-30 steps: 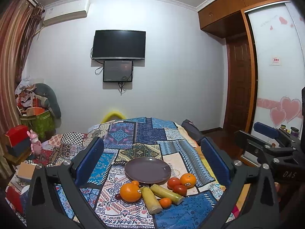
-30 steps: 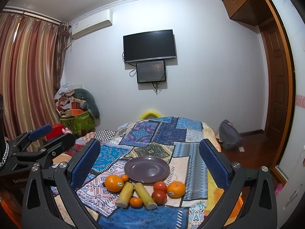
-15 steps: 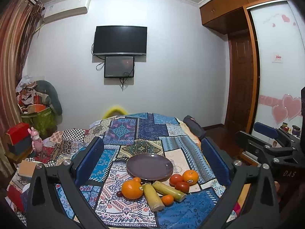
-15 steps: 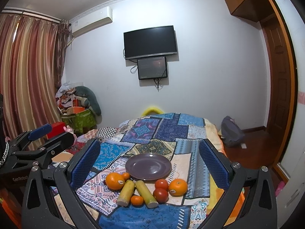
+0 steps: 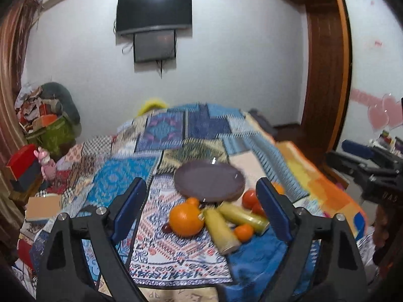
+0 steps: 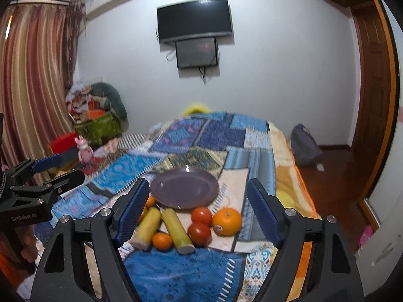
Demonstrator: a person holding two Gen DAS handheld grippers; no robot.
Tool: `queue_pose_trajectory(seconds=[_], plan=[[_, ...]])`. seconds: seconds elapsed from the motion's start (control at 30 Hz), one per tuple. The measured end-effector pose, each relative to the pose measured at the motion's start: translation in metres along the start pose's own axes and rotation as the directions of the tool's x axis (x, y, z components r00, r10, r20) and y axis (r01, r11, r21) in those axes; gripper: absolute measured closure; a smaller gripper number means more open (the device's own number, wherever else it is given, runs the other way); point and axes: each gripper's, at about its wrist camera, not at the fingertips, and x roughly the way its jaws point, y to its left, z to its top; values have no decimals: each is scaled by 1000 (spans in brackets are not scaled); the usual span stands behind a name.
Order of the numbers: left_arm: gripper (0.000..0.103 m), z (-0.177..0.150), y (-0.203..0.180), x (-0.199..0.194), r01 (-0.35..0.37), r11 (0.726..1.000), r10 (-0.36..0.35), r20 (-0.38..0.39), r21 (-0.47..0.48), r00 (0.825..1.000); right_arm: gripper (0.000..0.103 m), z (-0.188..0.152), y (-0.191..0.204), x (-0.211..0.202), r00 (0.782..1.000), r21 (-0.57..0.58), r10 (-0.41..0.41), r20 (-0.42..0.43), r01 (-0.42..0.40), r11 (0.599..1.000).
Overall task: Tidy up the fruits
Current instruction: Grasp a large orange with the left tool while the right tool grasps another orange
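Both hand-held grippers, left (image 5: 201,210) & right (image 6: 197,210), are hanging wide open w/ nothing gripped, while the fruits (image 6: 201,222) are all lying on the bed (image 6: 176,276) beside the empty plate (image 6: 185,191), so sorting isn't begun yet

The right gripper (image 5: 372,173) body reads "DAS"; the left gripper (image 6: 37,176) label is too blurred to read.

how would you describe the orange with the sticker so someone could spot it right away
On the patchwork bedspread lies an empty purple plate, with a row of fruit along its near edge. The orange with the sticker is at the right end of that row, beside two red tomatoes. It alone shows a small label low on its front.
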Motion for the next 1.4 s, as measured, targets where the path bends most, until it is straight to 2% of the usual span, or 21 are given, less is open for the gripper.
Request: queue_pose_trajectory(seconds=[0.17,0.33,0.63,1.07,1.13,1.2,1.3,1.4], plan=[[14,-14,15,37,6,999,-10,-104,-39,995,31,-14,-12,20,995,19,-5,-100,7,1000],[14,-27,25,74,-1,998,-10,-182,-58,983,32,-26,-28,44,979,58,-6,-204,18,998],[14,-47,36,129,16,996,-43,-310,-88,950,35,-43,-51,92,941,120,21,-339,21,993],[14,-59,45,172,21,993,-62,-377,-112,924,35,-55,-62,146,896,166,70,-439,4,986],[17,-61,46,177,23,993,-68,-390,-119,918,35,-58,-61,151,890,157,69,-451,3,988],[26,-63,46,180,29,992,-76,-396,-122,915,35,-59,-63,154,889,160,67,-454,7,987],[35,-62,46,181,52,990,-98,-388,-128,917,35,-60,-65,160,882,168,70,-465,10,986],[35,-63,42,180,53,993,-90,-381,-106,920,35,-63,-67,164,877,168,64,-475,19,986]])
